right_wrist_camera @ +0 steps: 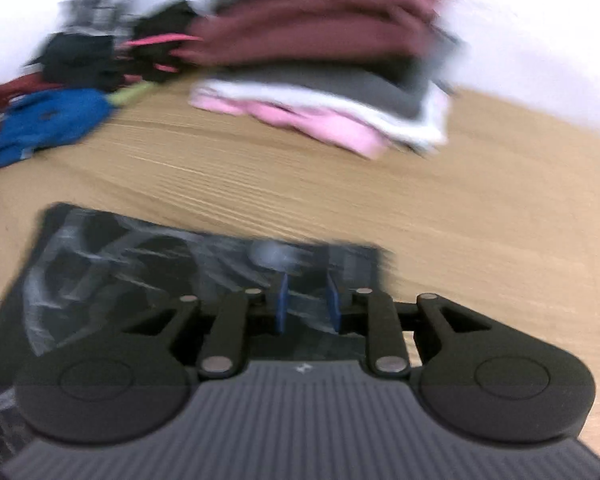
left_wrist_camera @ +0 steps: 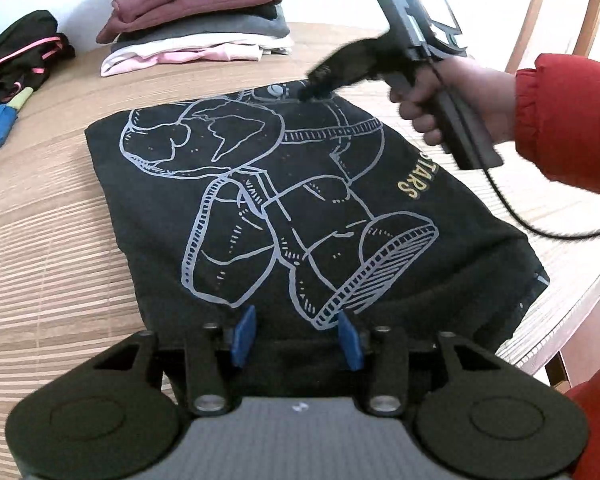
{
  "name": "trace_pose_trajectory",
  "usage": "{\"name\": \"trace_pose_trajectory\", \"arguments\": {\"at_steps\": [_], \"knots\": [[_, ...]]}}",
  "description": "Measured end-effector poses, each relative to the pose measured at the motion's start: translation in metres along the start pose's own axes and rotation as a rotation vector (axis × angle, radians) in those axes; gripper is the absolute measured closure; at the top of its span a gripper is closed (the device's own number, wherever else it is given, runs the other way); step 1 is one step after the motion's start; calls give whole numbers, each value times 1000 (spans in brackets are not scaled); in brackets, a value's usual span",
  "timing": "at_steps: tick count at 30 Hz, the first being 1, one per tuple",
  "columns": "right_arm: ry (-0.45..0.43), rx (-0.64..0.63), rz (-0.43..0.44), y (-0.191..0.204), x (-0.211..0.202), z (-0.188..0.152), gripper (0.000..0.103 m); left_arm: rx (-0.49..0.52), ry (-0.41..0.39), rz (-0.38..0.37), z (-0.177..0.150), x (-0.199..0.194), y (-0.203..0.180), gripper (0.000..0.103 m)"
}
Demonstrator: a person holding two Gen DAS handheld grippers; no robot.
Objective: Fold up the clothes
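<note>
With the folded black shirt (left_wrist_camera: 300,208) lying mid-frame on the bench (left_wrist_camera: 40,240), we held the left tool (left_wrist_camera: 296,336) apart and the right tool (right_wrist_camera: 306,300) narrowly apart over its far edge, where either could snag and undo the fold.

Your shirt (left_wrist_camera: 300,200) lies flat on the table (left_wrist_camera: 52,220), just ahead of your left gripper (left_wrist_camera: 296,334). Stack (left_wrist_camera: 196,16) sits behind it at the far edge, apart from it. Loose pile (left_wrist_camera: 20,56) is left of the stack. Your right gripper (right_wrist_camera: 306,302) is over the shirt's far edge.
</note>
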State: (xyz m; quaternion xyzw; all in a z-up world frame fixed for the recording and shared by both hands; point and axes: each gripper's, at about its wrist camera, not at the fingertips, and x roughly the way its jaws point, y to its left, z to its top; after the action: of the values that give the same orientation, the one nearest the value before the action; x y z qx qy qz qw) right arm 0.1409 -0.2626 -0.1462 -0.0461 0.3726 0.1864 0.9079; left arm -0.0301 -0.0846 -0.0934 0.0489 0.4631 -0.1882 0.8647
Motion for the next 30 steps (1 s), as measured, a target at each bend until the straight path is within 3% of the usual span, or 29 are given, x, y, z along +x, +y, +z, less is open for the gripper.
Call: {"name": "trace_pose_trajectory", "arguments": {"at_steps": [2, 6, 9, 11, 16, 19, 20, 22, 23, 25, 26, 28, 30], "knots": [[4, -31, 12, -4, 5, 1, 81, 16, 11, 2, 1, 0, -1, 55], [-31, -122, -80, 6, 23, 11, 72, 55, 33, 9, 4, 1, -4, 53], [-2, -124, -112, 9, 3, 13, 71, -45, 30, -46, 7, -4, 10, 53], [-13, -115, -39, 7, -37, -7, 71, -127, 24, -121, 7, -8, 24, 48], [91, 98, 56, -5, -129, -100, 70, -155, 38, -249, 3, -12, 42, 42], [143, 133, 70, 7, -167, -154, 71, -108, 59, -294, 4, -11, 38, 36], [112, 106, 39, 17, -181, -167, 71, -71, 61, -313, 6, -12, 37, 36], [82, 119, -22, 30, -200, -180, 70, 32, 38, -361, 13, -22, 37, 47], [70, 174, -34, 33, -207, -183, 69, 110, -7, -392, 20, -34, 41, 46], [38, 301, -50, 35, -219, -189, 54, 242, -82, -412, 40, -54, 54, 34], [8, 362, -85, 38, -223, -194, 50, 301, -116, -407, 56, -61, 65, 33], [-49, 486, -187, 43, -227, -205, 29, 362, -151, -393, 91, -56, 88, 20], [-63, 603, -255, 47, -225, -217, 25, 389, -151, -372, 129, -36, 108, 13]]}}
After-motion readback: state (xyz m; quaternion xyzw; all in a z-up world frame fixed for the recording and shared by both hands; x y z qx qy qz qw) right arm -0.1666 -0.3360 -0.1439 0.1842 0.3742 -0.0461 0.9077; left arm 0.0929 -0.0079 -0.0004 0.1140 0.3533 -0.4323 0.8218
